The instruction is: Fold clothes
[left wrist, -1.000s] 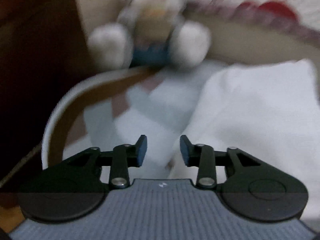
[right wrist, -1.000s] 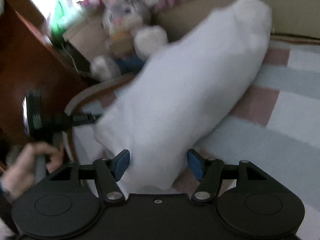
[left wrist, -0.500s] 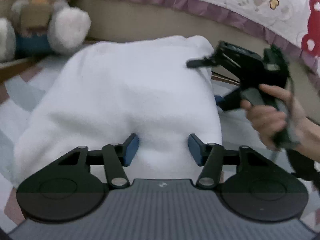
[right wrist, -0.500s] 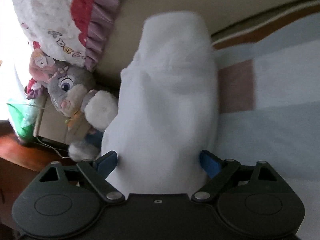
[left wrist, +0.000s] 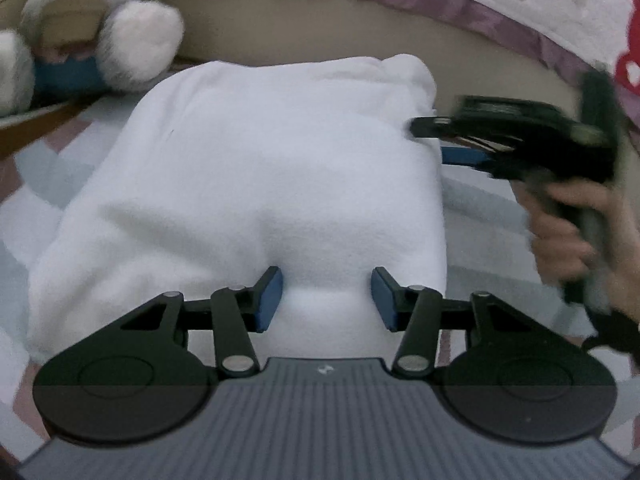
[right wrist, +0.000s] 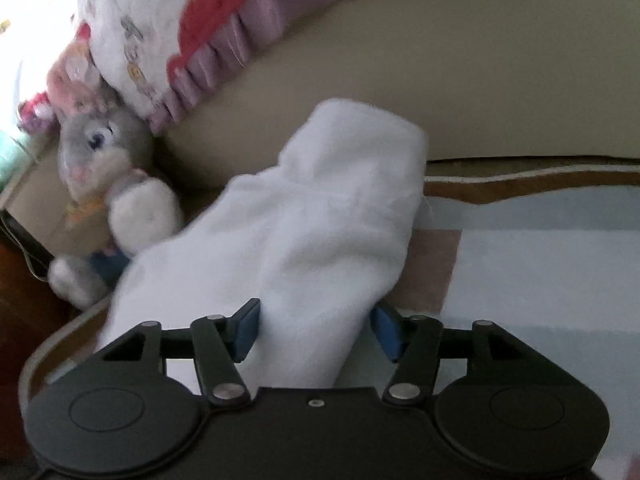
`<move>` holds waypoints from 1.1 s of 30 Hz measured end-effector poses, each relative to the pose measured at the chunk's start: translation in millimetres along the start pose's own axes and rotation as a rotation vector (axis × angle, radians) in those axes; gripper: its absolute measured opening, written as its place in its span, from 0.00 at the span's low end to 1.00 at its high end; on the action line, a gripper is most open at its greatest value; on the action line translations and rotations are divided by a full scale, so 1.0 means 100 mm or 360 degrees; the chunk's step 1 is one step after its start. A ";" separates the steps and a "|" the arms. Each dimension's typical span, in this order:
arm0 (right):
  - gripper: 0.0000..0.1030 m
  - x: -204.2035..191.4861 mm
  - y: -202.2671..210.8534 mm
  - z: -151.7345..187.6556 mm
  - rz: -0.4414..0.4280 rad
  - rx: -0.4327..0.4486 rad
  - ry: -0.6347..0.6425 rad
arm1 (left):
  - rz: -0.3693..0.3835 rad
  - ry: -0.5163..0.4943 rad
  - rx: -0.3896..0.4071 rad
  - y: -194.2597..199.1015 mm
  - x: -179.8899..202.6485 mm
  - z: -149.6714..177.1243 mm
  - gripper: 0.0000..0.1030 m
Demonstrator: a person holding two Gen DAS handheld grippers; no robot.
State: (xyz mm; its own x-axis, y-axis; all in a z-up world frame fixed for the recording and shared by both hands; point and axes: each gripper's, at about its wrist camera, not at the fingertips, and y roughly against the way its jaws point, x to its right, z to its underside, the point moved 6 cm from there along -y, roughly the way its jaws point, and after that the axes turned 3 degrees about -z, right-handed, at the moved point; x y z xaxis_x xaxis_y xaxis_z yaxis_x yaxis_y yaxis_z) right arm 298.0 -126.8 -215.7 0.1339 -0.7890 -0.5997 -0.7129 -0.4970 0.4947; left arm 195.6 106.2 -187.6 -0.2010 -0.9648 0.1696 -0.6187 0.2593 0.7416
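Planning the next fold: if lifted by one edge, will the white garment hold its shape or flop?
The garment will probably flop: it bulges between the left claw pads. Its thick, fleecy look suggests light weight and good grip, so slipping seems unlikely.

Soft, dim indoor light, no hard shadows. Right wrist view: blown-out glare at top-left corner, plush rabbit (right wrist: pixel 108 184) smeared w/ motion blur. Left wrist view: right gripper (left wrist: pixel 448 140) & hand (left wrist: pixel 568 224) blurred; fisheye bends edges, corners dark.

No word, number or brand is readable; the printing on the pillow (right wrist: pixel 132 40) beyond the jaws is blurred.
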 end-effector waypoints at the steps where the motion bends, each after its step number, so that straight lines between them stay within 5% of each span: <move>1: 0.65 -0.07 0.10 0.06 -0.0038 -0.0022 0.0027 | -0.0031 0.0031 -0.0028 0.02 0.00 -0.01 0.47; 3: 0.66 -0.21 0.34 0.23 -0.0109 -0.0074 0.0089 | -0.0149 0.0079 -0.0083 0.11 0.04 -0.01 0.52; 5: 0.66 -0.32 0.61 0.45 -0.0154 -0.0109 0.0162 | -0.0315 0.0159 -0.0092 0.29 0.06 0.00 0.69; 10: 0.66 -0.63 1.31 0.90 -0.0194 -0.0122 0.0422 | -0.0548 0.0239 -0.0057 0.73 0.33 0.21 0.74; 13: 0.66 -0.76 1.57 1.05 -0.0214 -0.0142 0.0498 | -0.0566 0.0143 -0.0017 0.95 0.64 0.35 0.74; 19: 0.65 -0.82 2.19 1.23 -0.0010 -0.0105 0.0585 | -0.0522 0.0096 0.0051 1.41 1.06 0.68 0.85; 25: 0.65 -0.93 2.73 1.37 0.0214 -0.0085 0.0733 | -0.0560 -0.0026 0.0021 1.74 1.33 0.98 0.95; 33: 0.66 -1.04 3.18 1.51 0.0365 -0.0018 0.0762 | -0.0648 -0.0118 -0.0018 2.03 1.55 1.18 0.96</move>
State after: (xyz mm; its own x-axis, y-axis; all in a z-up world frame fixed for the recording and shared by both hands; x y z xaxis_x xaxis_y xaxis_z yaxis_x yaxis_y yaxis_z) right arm -46.4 -148.1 -91.1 0.2764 -0.9532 -0.1223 -0.7537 -0.2939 0.5878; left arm -51.1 14.4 -87.7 0.0043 -0.9825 -0.1862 -0.6508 -0.1441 0.7454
